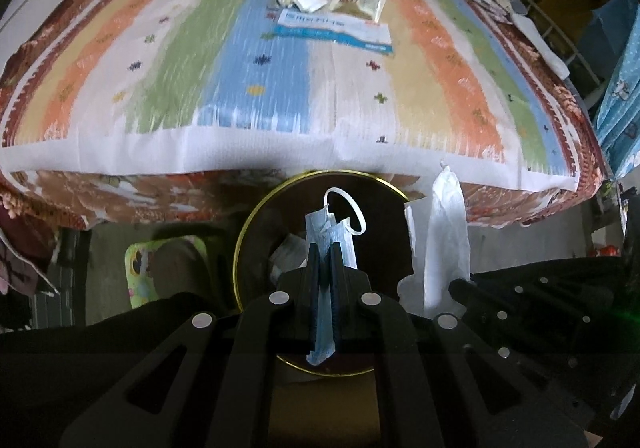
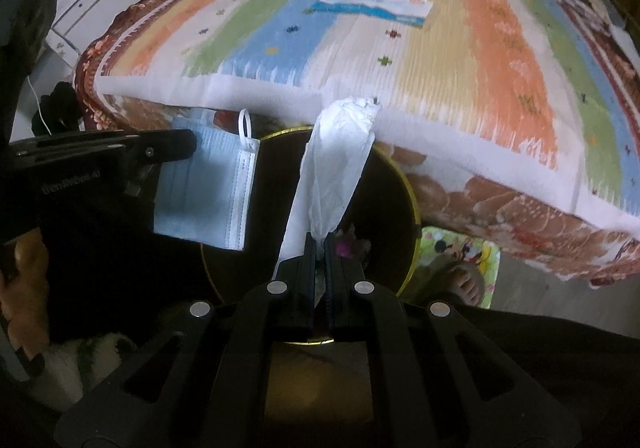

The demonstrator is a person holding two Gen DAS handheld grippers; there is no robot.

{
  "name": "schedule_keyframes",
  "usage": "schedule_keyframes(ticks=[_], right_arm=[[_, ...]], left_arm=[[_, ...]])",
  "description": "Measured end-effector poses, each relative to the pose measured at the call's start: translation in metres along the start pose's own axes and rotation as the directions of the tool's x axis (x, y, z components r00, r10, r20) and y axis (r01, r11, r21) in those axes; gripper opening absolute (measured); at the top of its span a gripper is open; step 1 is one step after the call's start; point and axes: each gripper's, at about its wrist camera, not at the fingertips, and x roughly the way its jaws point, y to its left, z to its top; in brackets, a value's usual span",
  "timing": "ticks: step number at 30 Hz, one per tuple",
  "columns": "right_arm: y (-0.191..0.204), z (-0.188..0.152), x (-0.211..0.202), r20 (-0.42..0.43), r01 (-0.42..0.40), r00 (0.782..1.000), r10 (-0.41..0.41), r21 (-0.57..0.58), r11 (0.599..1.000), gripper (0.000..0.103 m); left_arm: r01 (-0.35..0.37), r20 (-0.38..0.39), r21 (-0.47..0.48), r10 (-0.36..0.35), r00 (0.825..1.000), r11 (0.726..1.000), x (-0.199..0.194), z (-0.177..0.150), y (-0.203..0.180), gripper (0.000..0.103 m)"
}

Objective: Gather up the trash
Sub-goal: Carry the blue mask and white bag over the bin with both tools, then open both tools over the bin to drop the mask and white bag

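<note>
Blue face mask (image 1: 331,232) and white tissue (image 2: 340,163) dangle over bin (image 2: 412,203)

light: bright on bedspread (image 1: 320,87), dim below | blur: soft motion smear | edges: fisheye bending, dark corners

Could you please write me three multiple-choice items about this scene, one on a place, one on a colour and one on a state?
1. Where are the remaining wrappers?
A. on the striped blanket
B. inside the bin
C. on the floor mat

2. What colour is the face mask?
A. yellow
B. light blue
C. red

3. What is the right gripper doing?
A. open over the bed
B. shut on nothing
C. shut on the white tissue

Answers:
1 A, the wrappers lie on the blanket, far from the bin.
2 B, the face mask in the left gripper is light blue.
3 C, the right gripper pinches the tissue.
</note>
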Motion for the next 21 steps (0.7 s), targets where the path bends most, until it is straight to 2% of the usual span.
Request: schedule_keyframes(ticks=[3,8,9,10,11,12,14,21], right_arm=[[-0.002,0.001,0.009,-0.038,0.012,0.999,-0.012,0.019,1.000,0.003],[-0.005,0.003,0.014,-0.053,-0.001,0.999,0.003,0.039,0.999,0.004],[-0.006,0.003,0.015,-0.056,-0.006,0.998,0.009,0.046,0.999,0.007],[-0.007,0.004,0.015,-0.056,-0.014,0.998,0.017,0.056,0.998,0.013],[-0.009,0.005,0.014,-0.051,-0.013,0.999,0.017,0.064,0.998,0.028],[-0.010,0.005,0.013,-0.042,-0.010,0.999,0.013,0.071,0.997,0.036],[-0.012,0.007,0.010,-0.034,-0.020,0.999,0.022,0.082,0.996,0.037],[-0.012,0.008,0.004,0.000,-0.028,1.000,0.028,0.079,0.997,0.050]], left_arm=[[-0.021,-0.024,-0.003,0.021,1.000,1.000,0.008,0.001,0.001,0.004],[-0.030,-0.046,-0.032,0.028,0.999,0.999,0.014,0.005,0.006,0.006],[-0.029,-0.042,-0.042,0.027,0.999,0.999,0.013,0.006,0.008,0.012],[-0.025,-0.035,-0.054,0.023,0.999,0.998,0.012,0.007,0.010,0.025],[-0.031,-0.024,-0.064,0.029,0.999,0.997,0.011,0.008,0.011,0.032],[-0.038,-0.008,-0.078,0.037,0.999,0.996,0.008,0.009,0.014,0.040],[-0.034,0.008,-0.101,0.035,0.999,0.994,0.004,0.010,0.017,0.041],[-0.012,0.039,-0.112,0.016,0.999,0.994,-0.004,0.012,0.019,0.048]])
